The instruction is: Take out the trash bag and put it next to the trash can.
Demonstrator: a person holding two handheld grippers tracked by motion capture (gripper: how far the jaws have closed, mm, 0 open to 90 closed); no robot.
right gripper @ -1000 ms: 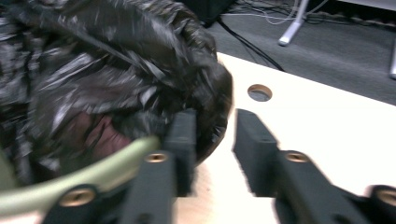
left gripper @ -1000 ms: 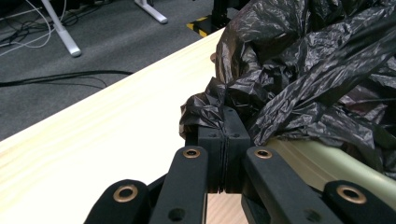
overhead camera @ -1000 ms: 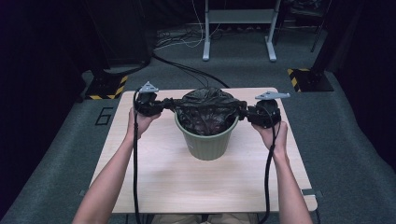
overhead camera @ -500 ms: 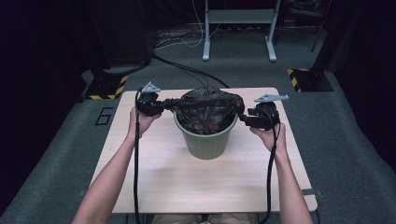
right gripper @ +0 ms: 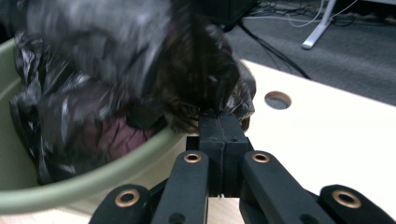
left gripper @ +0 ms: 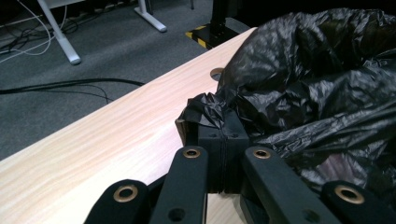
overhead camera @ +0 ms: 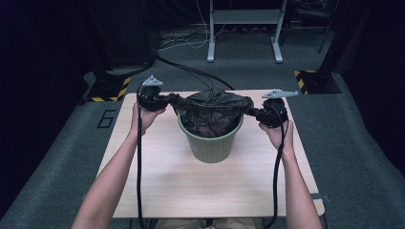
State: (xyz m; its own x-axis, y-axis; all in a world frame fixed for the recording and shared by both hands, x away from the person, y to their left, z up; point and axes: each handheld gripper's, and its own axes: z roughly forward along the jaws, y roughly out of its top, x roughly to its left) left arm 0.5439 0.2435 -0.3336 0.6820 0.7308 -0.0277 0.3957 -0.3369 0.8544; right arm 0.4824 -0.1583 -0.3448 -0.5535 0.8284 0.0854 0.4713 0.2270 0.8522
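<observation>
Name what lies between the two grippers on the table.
In the high view, between the left gripper and right gripper stands a green bin, its black bag stretched across.

table [overhead camera: 157,181] — light wood, cable hole [right gripper: 277,100] | floor — grey carpet [overhead camera: 363,143], cables [overhead camera: 181,40], desk legs [overhead camera: 243,36]

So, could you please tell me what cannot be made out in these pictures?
- What lies inside the black bag: high view, its own crumpled film covers it.
- The bag's top: right gripper view, blurred.
- The green bin: right gripper view, cut off by the left edge.
</observation>
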